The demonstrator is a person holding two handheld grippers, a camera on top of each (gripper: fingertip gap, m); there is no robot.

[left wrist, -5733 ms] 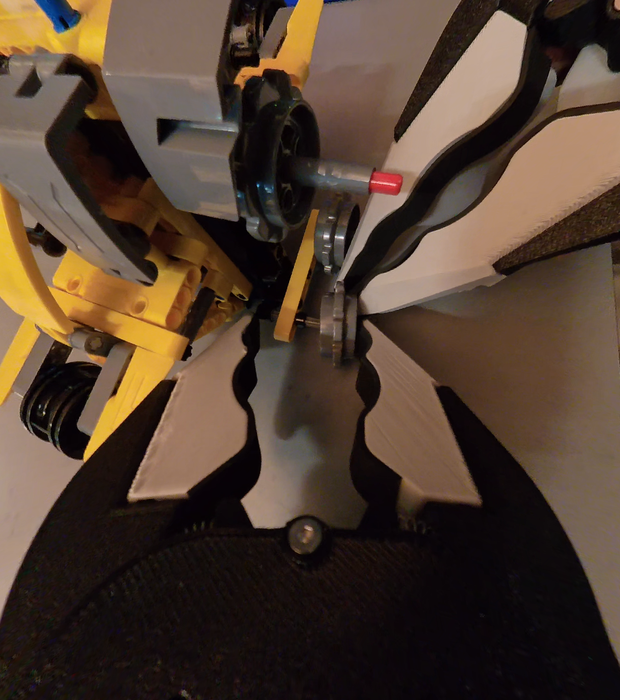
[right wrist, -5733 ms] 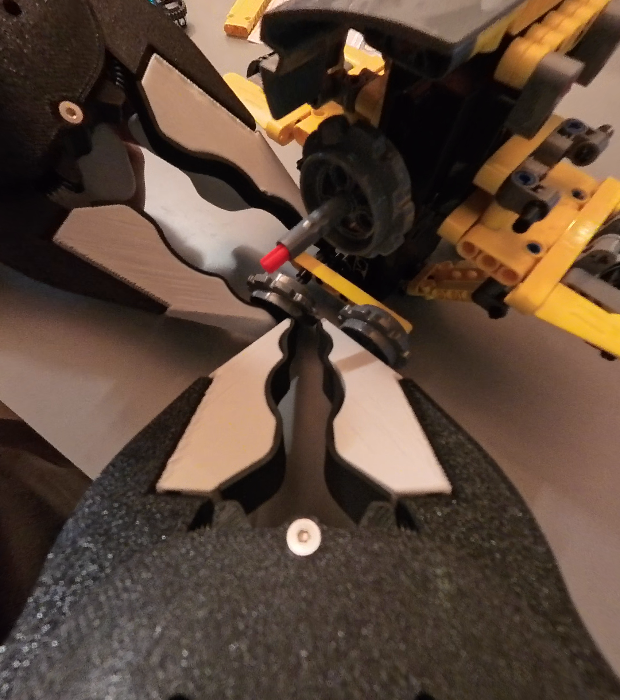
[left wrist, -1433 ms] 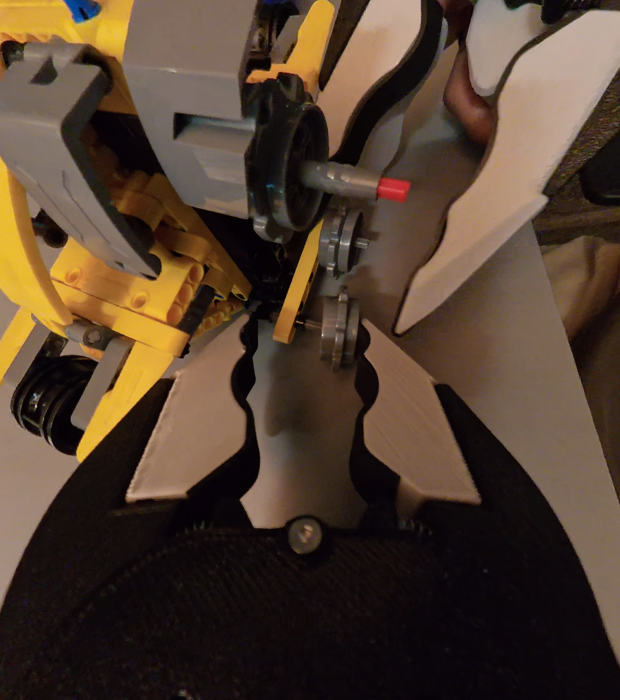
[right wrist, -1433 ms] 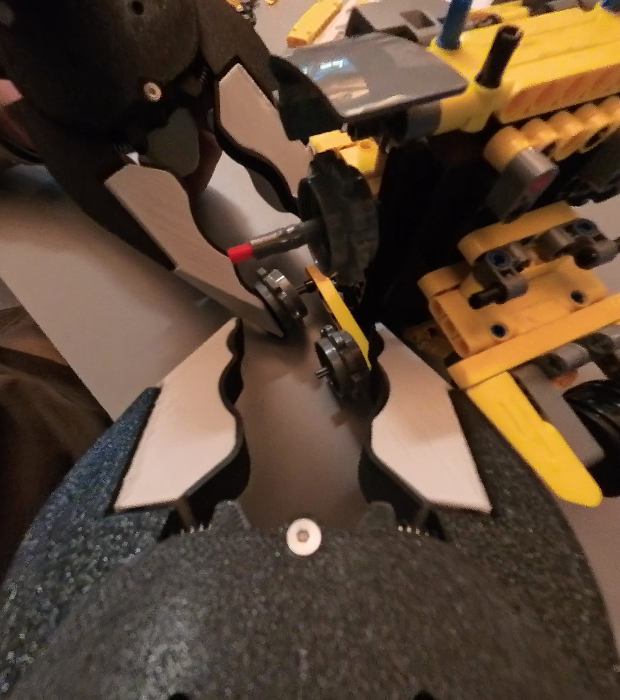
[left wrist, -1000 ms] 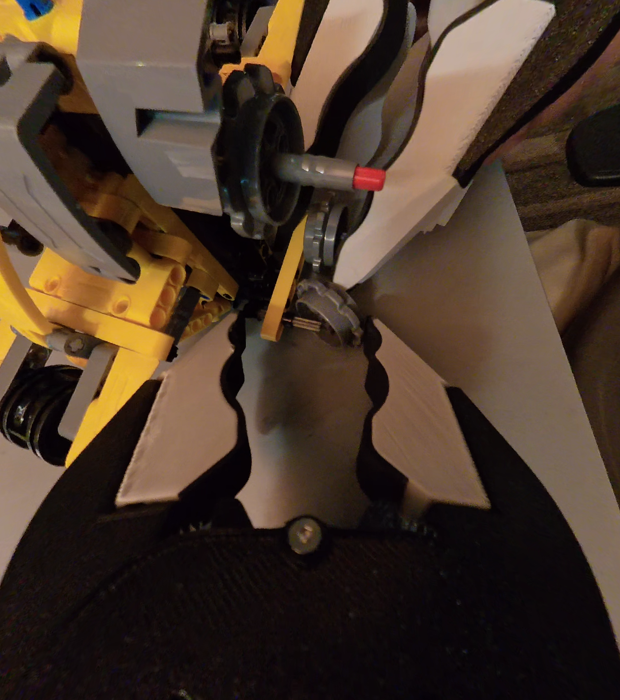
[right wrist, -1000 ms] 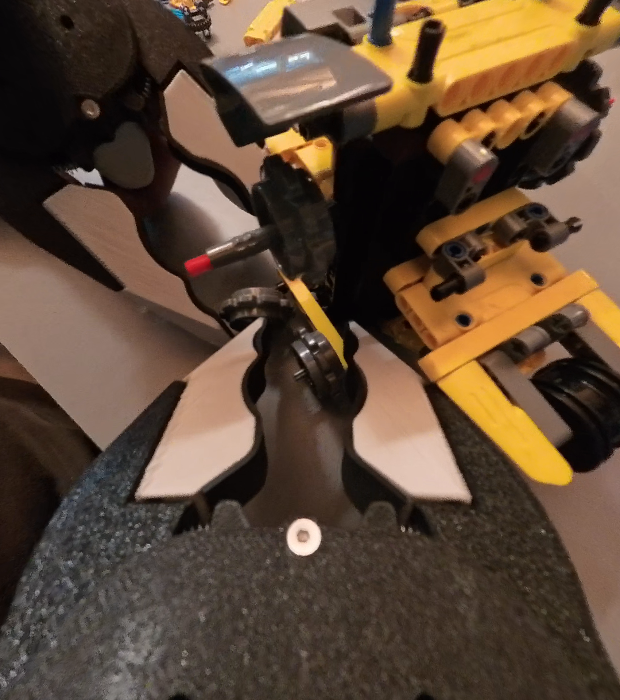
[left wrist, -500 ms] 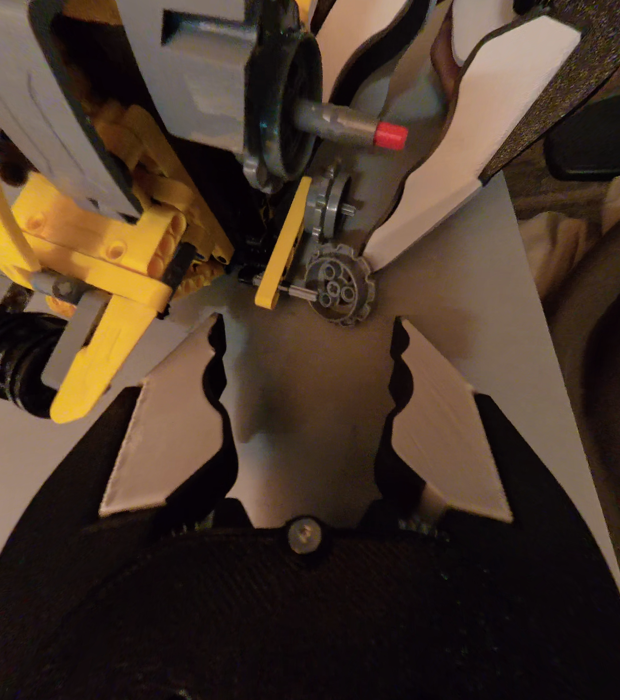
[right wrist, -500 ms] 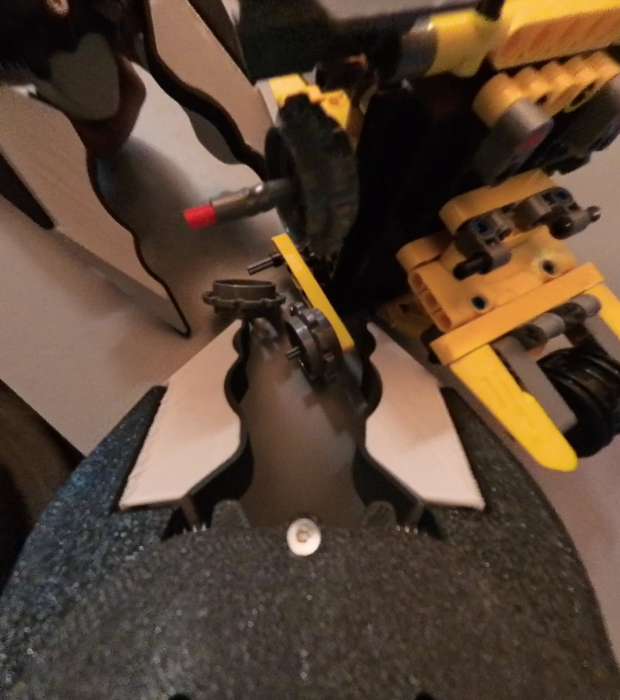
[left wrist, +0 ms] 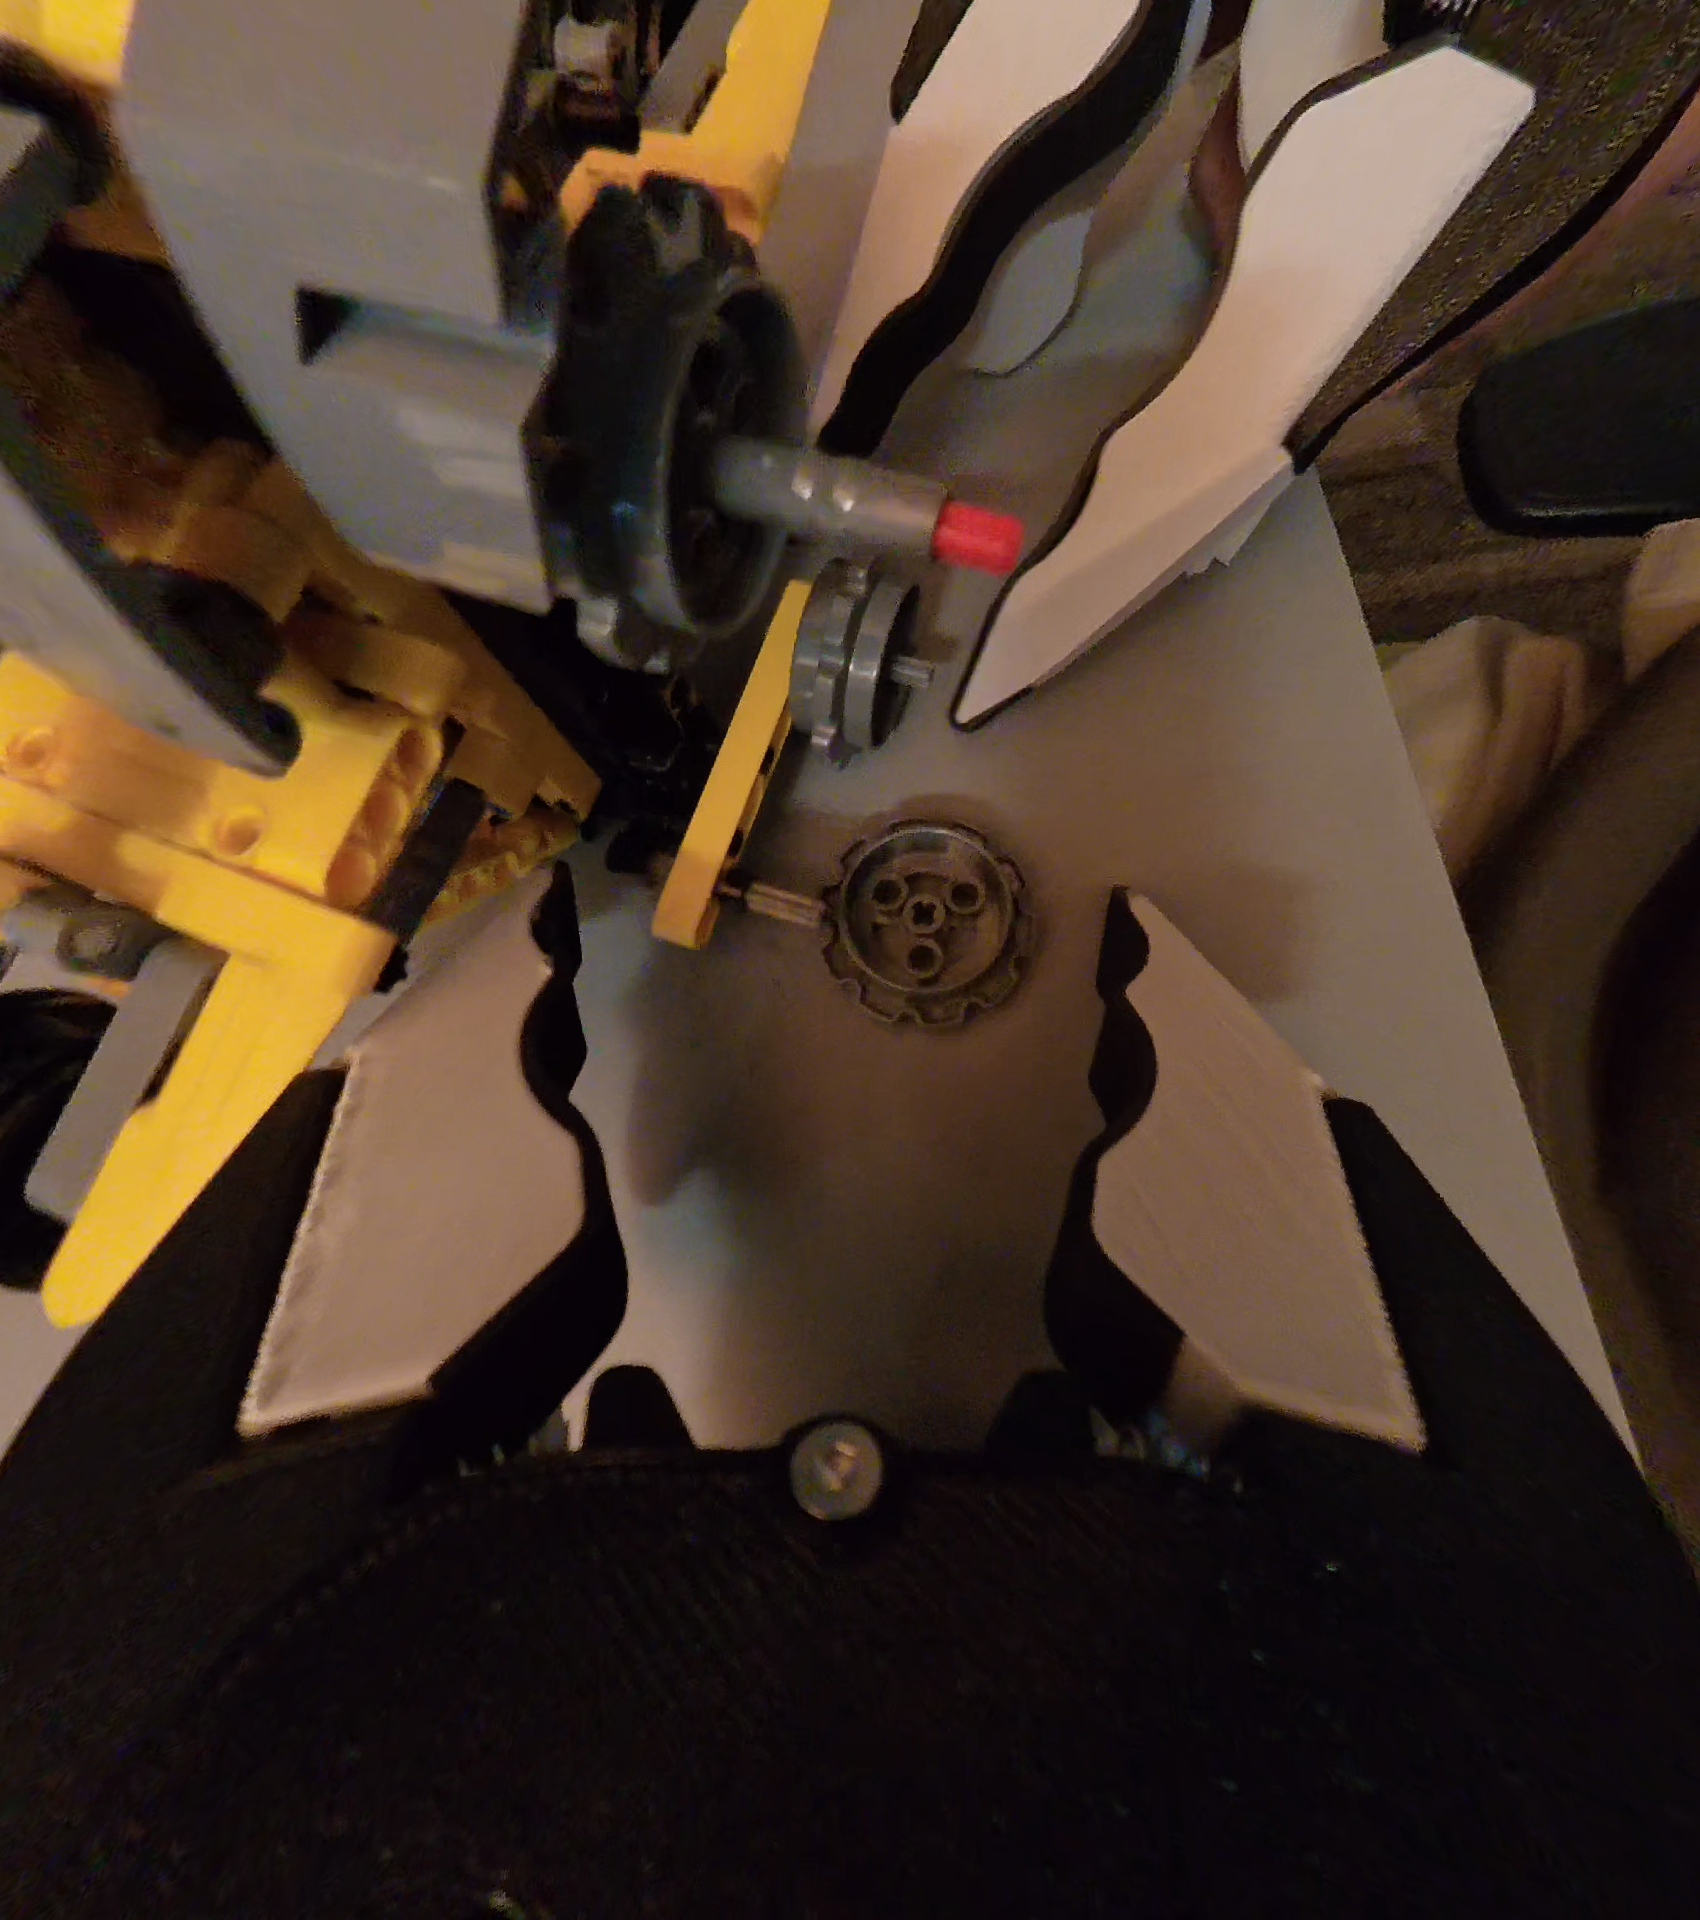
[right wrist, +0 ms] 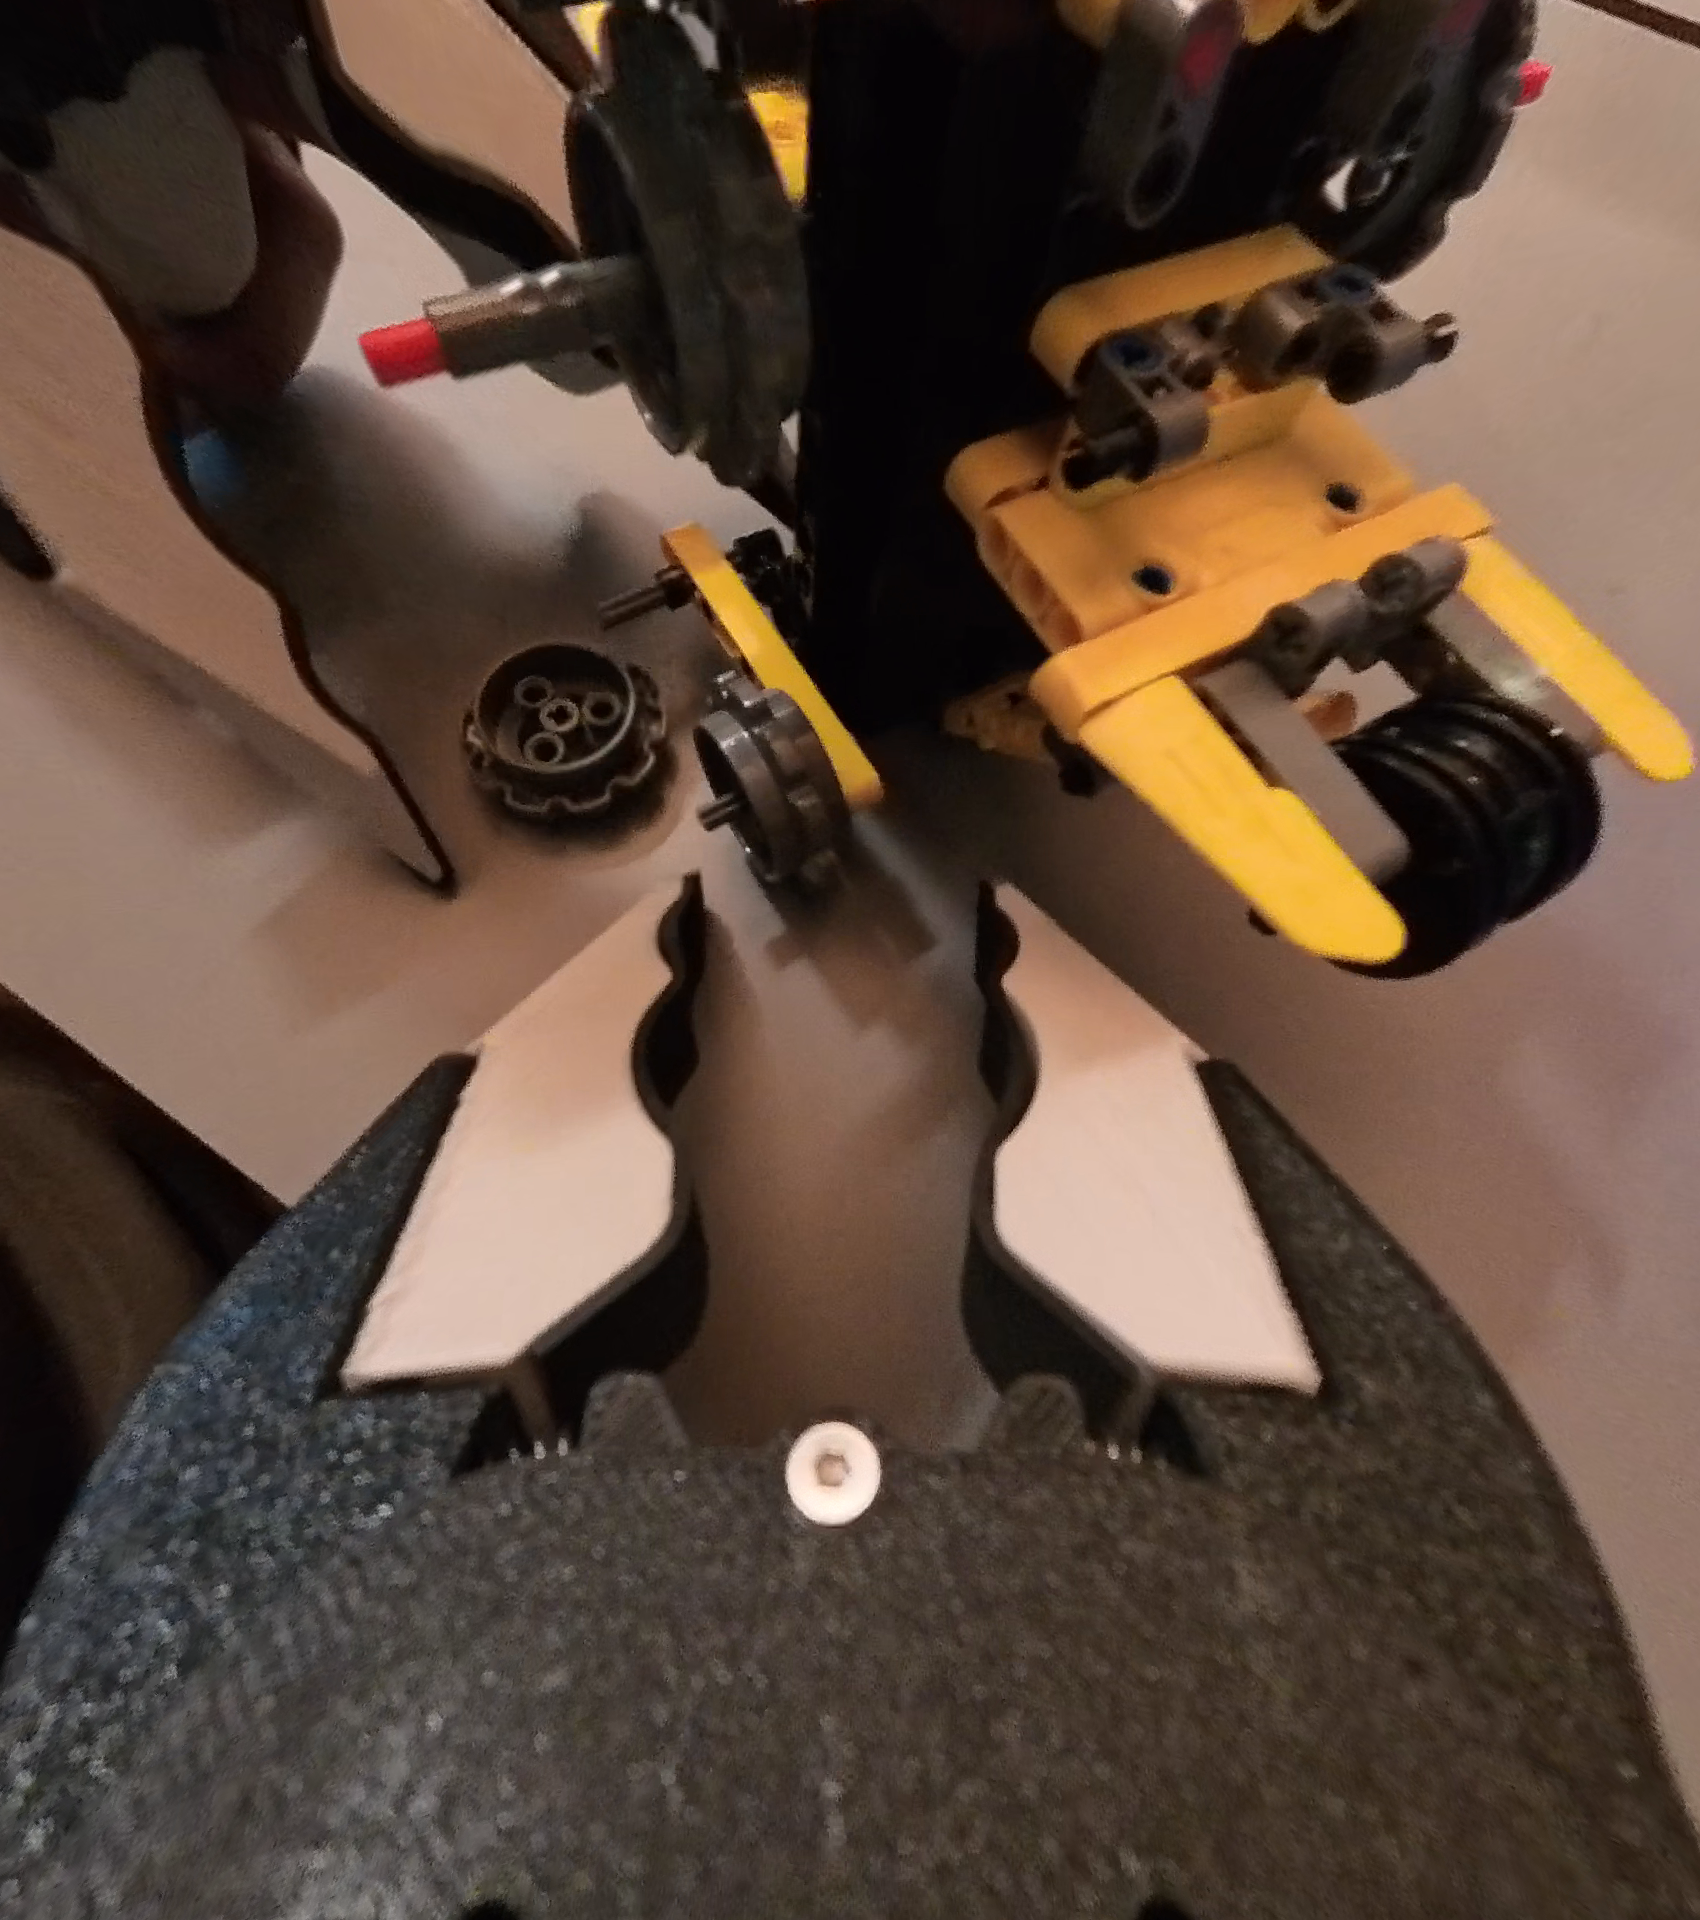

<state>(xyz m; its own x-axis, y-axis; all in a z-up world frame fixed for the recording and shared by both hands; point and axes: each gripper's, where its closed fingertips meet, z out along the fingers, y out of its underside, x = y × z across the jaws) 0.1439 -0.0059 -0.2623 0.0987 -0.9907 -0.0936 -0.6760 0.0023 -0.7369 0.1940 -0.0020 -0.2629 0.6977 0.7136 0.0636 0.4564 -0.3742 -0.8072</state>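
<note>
Both grippers, left gripper (left wrist: pixel 835 904) and right gripper (right wrist: pixel 835 894), are seen released; a loose grey gear (left wrist: pixel 926 923) (flat on the tabletop (left wrist: pixel 1241 831)) lies near the edge.

Warm, dim light is falling on the grey worktop (left wrist: pixel 1241 790), soft shadows are pooling beneath the yellow model (right wrist: pixel 1168 582), motion blur is smearing both views, and wide-angle distortion is bending edges toward 12 o'clock.

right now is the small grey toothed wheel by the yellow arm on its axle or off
Off. The small grey toothed wheel lies flat on the grey table, hub holes up, beside the bare axle pin; a second wheel remains mounted.
</note>
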